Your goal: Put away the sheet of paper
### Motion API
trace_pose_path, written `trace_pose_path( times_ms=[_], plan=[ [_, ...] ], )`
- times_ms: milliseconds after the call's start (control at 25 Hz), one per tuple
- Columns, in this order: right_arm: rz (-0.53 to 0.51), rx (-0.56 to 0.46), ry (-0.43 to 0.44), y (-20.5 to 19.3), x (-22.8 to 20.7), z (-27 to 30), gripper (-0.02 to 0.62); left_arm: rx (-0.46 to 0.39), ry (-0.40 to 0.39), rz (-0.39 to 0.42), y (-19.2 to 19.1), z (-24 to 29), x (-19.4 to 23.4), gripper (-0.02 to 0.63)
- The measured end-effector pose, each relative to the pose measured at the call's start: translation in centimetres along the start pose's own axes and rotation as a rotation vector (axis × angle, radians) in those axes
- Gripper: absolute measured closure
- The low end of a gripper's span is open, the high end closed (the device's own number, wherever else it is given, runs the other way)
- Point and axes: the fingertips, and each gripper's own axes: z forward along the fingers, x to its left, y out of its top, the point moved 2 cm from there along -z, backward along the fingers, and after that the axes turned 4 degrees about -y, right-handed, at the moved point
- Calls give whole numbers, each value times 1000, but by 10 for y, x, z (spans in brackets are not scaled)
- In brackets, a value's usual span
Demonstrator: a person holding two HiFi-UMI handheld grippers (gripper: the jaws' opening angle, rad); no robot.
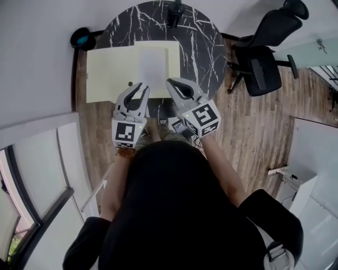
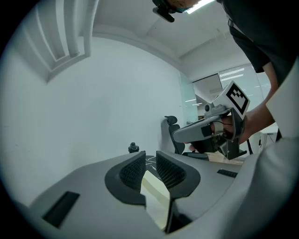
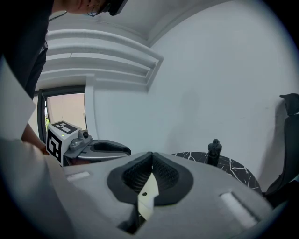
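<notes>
A white sheet of paper [image 1: 153, 66] lies on an open pale yellow folder [image 1: 108, 74] on the round black marble table [image 1: 200, 42]. Both grippers hover side by side over the table's near edge, just short of the paper. My left gripper [image 1: 141, 86] [image 2: 150, 156] has a narrow gap between its jaws and holds nothing; the yellow folder [image 2: 156, 198] shows below through the gap. On my right gripper [image 1: 171, 83] [image 3: 152, 156] the jaws meet at the tips, empty, with the folder [image 3: 147, 198] below them. Each gripper view shows the other gripper beside it.
A small black object [image 1: 174, 13] [image 3: 214, 150] stands at the table's far edge. To the right, a black office chair [image 1: 264, 58] stands on the wooden floor. A round black and blue thing [image 1: 82, 38] sits by the wall at the left. White walls close in behind and on the left.
</notes>
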Motion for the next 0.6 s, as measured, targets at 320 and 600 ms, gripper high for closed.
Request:
trace_pose_path(
  times_ms=[320, 600],
  plan=[
    [-38, 11, -20, 4, 40, 2, 597, -14, -23, 16, 18, -30, 0, 523],
    [-108, 19, -40, 12, 73, -3, 597, -77, -53, 60, 27, -54, 2, 523]
  ],
)
